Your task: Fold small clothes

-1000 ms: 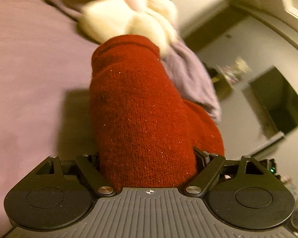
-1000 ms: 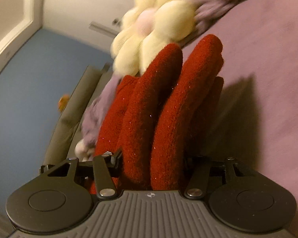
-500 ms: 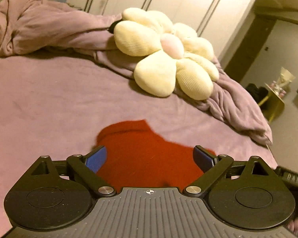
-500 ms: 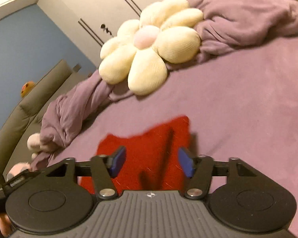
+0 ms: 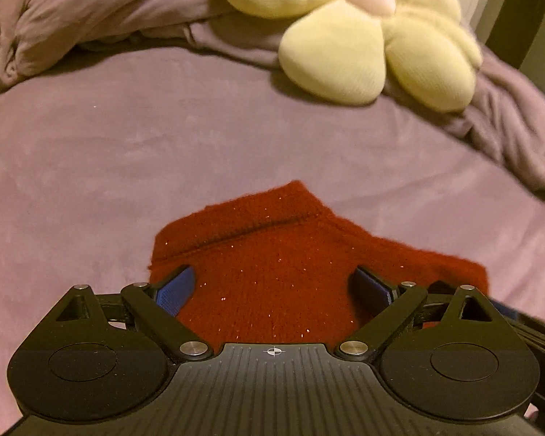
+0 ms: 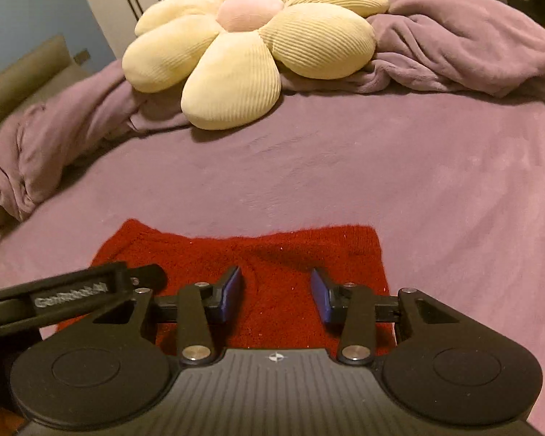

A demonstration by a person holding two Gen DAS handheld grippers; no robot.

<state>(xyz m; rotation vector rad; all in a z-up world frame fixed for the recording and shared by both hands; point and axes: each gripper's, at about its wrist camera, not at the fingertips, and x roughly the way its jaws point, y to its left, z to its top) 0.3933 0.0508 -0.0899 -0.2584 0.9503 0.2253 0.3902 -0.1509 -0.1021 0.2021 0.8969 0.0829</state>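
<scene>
A small red knit garment lies flat on the purple bed sheet, a seam running across its far part. My left gripper hovers over its near half with the jaws wide open and the blue pads clear of the cloth. The right wrist view shows the same red garment under my right gripper. The right jaws are closing and stand about half apart, with nothing pinched between the pads. The left gripper's black body pokes in from the left.
A cream flower-shaped cushion with a pink centre rests at the far side of the bed on a bunched purple blanket. More blanket folds lie at the far left. White wardrobe doors and a blue wall stand behind.
A second ago both grippers held the red garment bunched up between their jaws. It has since been let go and lies flat on the sheet. The right jaws have narrowed.
</scene>
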